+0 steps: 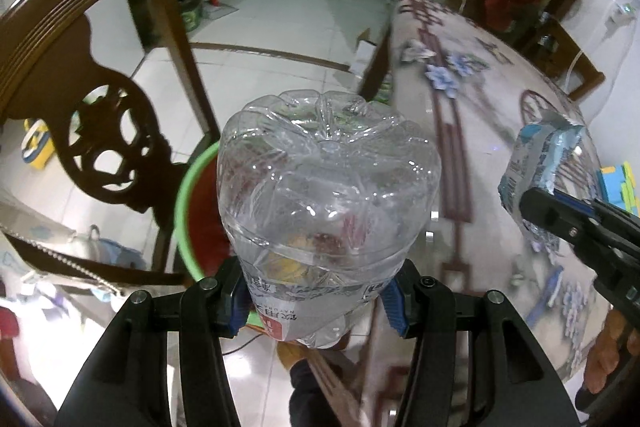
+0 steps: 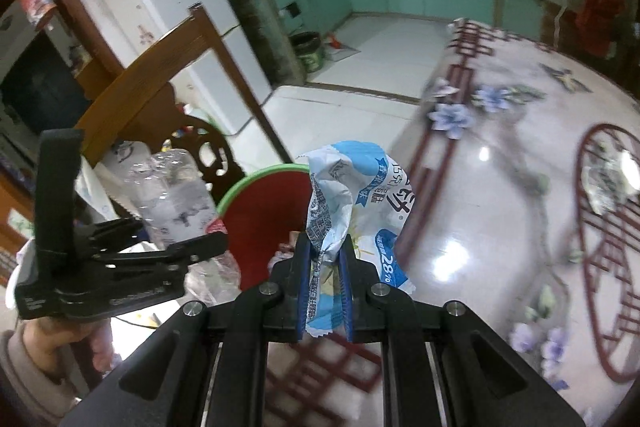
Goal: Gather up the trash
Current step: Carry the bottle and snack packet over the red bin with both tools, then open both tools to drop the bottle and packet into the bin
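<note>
- Two grippers carry trash near the red bin [image 2: 264, 211].
- Left gripper [image 1: 316, 303] is clamped around a clear plastic bottle [image 1: 328, 187].
- Right gripper [image 2: 326, 267] pinches a crumpled blue-white wrapper [image 2: 356, 195].

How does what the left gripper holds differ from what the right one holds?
The plastic bottle is clear and bulky; the wrapper is printed blue and white, thin and crumpled. The left gripper grips the bottle with jaws well apart; the right gripper pinches the wrapper nearly shut. Both are held near the green-rimmed red bin.
</note>
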Demonstrator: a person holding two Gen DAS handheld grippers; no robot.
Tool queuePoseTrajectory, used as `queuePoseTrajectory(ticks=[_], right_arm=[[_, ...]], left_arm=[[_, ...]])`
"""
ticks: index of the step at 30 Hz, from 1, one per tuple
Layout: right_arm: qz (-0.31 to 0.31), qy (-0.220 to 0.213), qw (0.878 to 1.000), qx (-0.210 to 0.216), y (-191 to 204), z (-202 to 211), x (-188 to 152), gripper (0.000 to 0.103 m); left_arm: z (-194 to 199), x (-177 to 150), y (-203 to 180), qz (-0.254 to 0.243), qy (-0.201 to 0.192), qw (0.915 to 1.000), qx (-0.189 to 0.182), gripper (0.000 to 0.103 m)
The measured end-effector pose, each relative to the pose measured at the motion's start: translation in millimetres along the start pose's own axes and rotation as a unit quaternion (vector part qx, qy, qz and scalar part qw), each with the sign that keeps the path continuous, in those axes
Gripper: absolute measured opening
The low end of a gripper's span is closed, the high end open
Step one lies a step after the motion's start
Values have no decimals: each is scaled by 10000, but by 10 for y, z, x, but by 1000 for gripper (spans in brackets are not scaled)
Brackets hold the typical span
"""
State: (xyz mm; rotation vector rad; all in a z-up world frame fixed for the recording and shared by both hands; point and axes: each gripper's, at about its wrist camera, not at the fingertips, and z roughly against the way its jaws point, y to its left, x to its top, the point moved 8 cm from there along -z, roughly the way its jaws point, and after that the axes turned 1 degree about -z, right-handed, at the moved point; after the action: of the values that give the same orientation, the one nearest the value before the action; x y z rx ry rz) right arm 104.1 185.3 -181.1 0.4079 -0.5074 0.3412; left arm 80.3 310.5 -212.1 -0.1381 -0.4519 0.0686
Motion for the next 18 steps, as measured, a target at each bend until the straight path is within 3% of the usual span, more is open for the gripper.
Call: queuePoseTrajectory(ticks=[7,18], right_arm=[[120,133,9995,255,269,-358,132,11],[34,353,9985,417,375,-656,193,11]], left_arm=[[-122,139,281,126,42,9999,60,52],[-354,270,467,112,224,9997,82,52]])
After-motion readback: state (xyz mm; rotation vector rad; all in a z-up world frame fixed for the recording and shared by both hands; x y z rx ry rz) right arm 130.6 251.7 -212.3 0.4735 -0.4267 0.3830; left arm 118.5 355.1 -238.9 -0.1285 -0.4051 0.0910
